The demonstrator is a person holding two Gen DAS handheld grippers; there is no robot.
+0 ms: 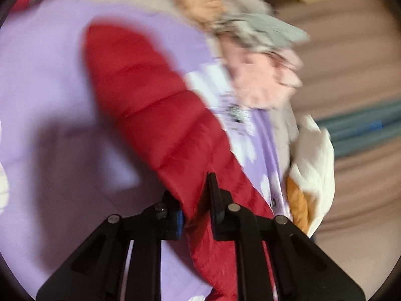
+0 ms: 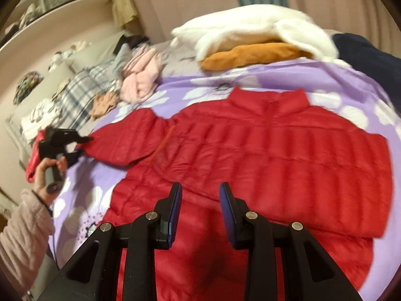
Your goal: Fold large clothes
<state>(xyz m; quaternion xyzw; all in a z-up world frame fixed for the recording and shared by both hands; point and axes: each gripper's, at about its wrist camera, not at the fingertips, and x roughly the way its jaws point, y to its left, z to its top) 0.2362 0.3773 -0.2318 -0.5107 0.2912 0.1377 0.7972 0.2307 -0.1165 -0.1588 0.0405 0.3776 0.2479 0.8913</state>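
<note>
While the red puffer jacket (image 2: 263,155) lies spread flat on the bed's lilac flowered cover (image 2: 333,85), collar toward the far side, we hold its outstretched sleeve (image 1: 140,95) with our left gripper (image 1: 198,208), whose fingers (image 1: 215,200) are clamped on the red quilted fabric near the cuff. From the right wrist view that same gripper shows at the left edge of the bed, gripped by a hand (image 2: 47,173) in a pale fleece sleeve (image 2: 22,230), with the sleeve end pinched at its tip. Our right gripper (image 2: 200,213) hangs over the jacket's lower hem area; its blue-padded fingers (image 2: 175,208) stand partly apart with nothing between them, only red fabric below. Beyond the collar a white fluffy garment (image 2: 253,27) rests on top of an orange one (image 2: 253,52), and a dark navy piece (image 2: 363,52) lies just beside them. A pink garment (image 2: 140,80) and a plaid piece (image 2: 82,92) sit crumpled near the left side. The left wrist view is blurred.
</note>
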